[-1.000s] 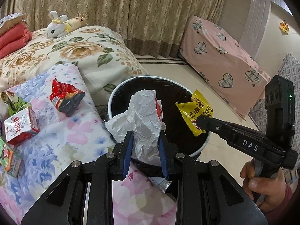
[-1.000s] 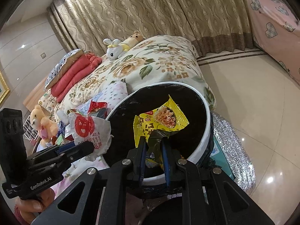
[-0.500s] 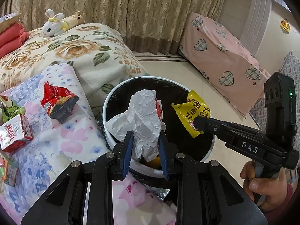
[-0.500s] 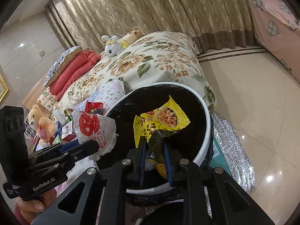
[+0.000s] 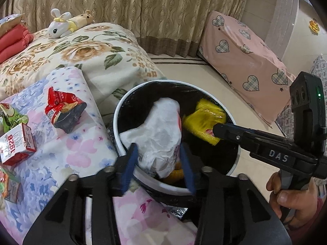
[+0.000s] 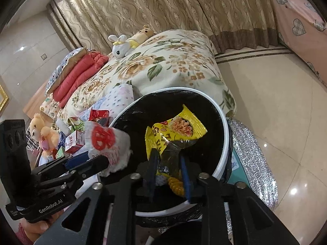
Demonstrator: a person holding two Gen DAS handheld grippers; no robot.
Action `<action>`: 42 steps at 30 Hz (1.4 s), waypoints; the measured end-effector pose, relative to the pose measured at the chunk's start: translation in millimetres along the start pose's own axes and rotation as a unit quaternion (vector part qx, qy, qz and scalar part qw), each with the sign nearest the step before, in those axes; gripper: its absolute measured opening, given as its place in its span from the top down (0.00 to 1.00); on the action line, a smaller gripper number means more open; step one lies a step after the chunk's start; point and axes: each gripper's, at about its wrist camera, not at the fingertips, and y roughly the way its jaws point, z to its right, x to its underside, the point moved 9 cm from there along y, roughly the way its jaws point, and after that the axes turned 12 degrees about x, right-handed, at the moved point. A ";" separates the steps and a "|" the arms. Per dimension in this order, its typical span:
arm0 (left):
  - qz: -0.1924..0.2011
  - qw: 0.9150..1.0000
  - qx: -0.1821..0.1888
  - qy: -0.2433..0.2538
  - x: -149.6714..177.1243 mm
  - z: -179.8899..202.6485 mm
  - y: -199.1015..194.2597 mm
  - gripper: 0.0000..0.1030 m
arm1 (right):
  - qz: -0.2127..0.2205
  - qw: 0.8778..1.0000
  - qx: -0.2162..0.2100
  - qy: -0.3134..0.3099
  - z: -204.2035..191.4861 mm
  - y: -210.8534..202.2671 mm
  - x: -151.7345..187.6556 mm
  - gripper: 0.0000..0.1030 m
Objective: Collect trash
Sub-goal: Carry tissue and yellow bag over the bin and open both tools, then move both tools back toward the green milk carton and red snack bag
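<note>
Over the black-lined bin [image 5: 122,110], left gripper [image 5: 157,167] just parted — crumpled white wrapper [image 5: 161,130] loose between its pads, seemingly slipping, blurred. Beside it, right gripper [image 6: 169,175] likewise just opened — yellow snack packet [image 6: 173,128] between the fingers, apparently unclamped.

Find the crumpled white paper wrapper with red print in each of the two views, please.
Left wrist view: crumpled white paper wrapper, centre, between the left gripper's blue pads, over the bin.
Right wrist view: wrapper, left of centre, red print facing the camera, at the bin's left edge.
Shared landmark: white-rimmed bin with black liner.
</note>
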 end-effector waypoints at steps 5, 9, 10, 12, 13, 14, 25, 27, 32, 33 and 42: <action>0.004 1.000 -0.001 -0.006 3.9 -3.9 -5.1 0.47 | 0.005 1.000 -0.001 0.011 3.4 -3.7 -0.7 0.52; 0.013 1.000 0.001 -0.021 12.5 -10.0 -15.3 0.41 | 0.012 1.000 -0.004 0.017 1.4 -8.9 1.0 0.40; 0.016 1.000 0.003 -0.026 14.4 -11.8 -17.8 0.39 | 0.014 1.000 -0.005 0.017 0.8 -9.7 1.1 0.37; 0.021 0.999 0.002 -0.036 20.6 -16.6 -25.0 0.38 | 0.018 1.000 -0.007 0.018 -2.4 -11.9 2.9 0.30; 0.024 0.999 0.001 -0.039 22.8 -18.4 -27.6 0.38 | 0.021 1.000 -0.009 0.019 -5.1 -13.4 4.4 0.27; 0.027 0.999 0.000 -0.044 26.2 -21.3 -31.9 0.38 | 0.023 1.000 -0.010 0.018 -7.3 -14.3 5.3 0.25; 0.053 0.993 -0.028 -0.101 59.5 -66.5 -74.0 0.38 | 0.039 0.998 -0.037 -0.016 -59.7 -24.8 18.0 0.19; 0.058 0.991 -0.036 -0.113 65.9 -77.0 -82.7 0.38 | 0.037 0.998 -0.044 -0.026 -72.7 -24.2 21.3 0.19; 0.070 0.986 -0.058 -0.136 78.1 -103.1 -102.1 0.38 | 0.030 0.996 -0.059 -0.052 -103.1 -19.6 30.4 0.18; 0.073 0.985 -0.062 -0.142 80.4 -108.8 -106.5 0.38 | 0.029 0.996 -0.062 -0.056 -108.5 -19.1 32.3 0.18; 0.091 0.974 -0.098 -0.184 99.6 -151.7 -133.9 0.38 | 0.026 0.990 -0.081 -0.111 -162.8 -4.2 37.3 0.17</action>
